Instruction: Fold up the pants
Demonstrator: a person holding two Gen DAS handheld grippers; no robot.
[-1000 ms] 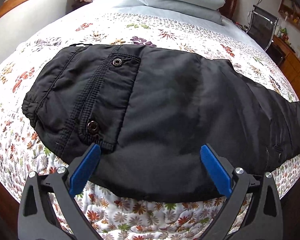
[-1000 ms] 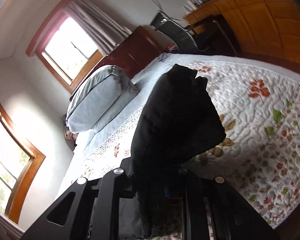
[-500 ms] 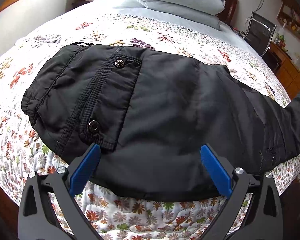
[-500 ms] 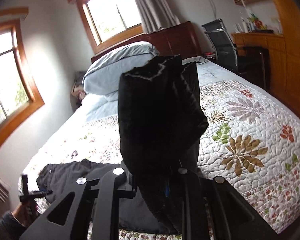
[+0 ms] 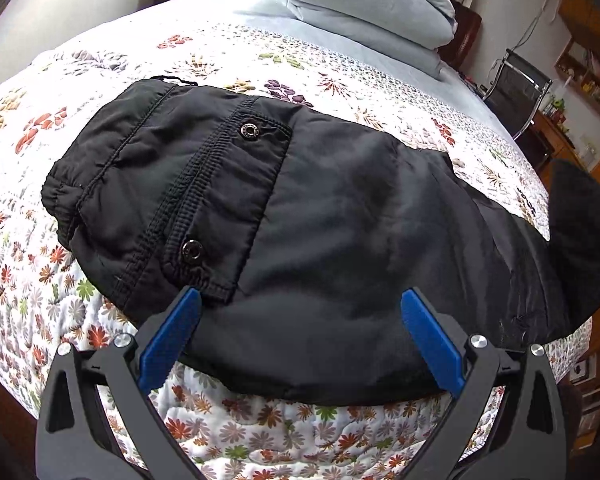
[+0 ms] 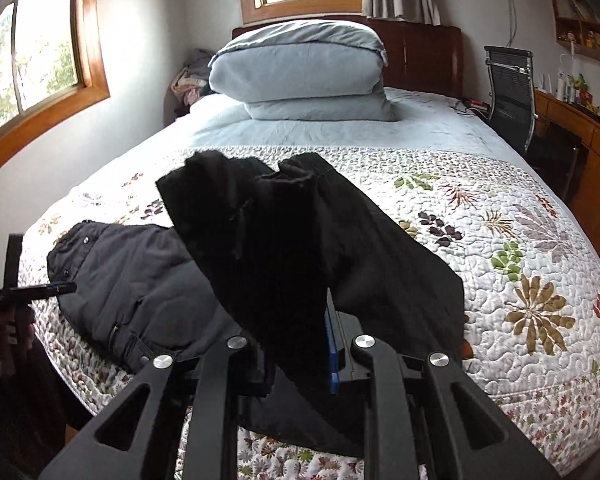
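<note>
Black pants lie across the floral quilt, waistband at the left, a snap-button pocket facing up. My left gripper is open, its blue pads just over the near edge of the seat, holding nothing. My right gripper is shut on the leg ends and holds them lifted above the bed; the cuffs stand up in front of the camera. The raised legs show at the right edge of the left wrist view. The waist part lies at the left in the right wrist view.
The bed's quilt spreads to the right. Stacked blue-grey pillows sit at the headboard. A black office chair and wooden desk stand at the right of the bed. The left gripper shows at the bed's left edge.
My right gripper has swung the held leg ends up and leftward toward the waist, and its view has levelled out. My left gripper has stayed open over the seat.
</note>
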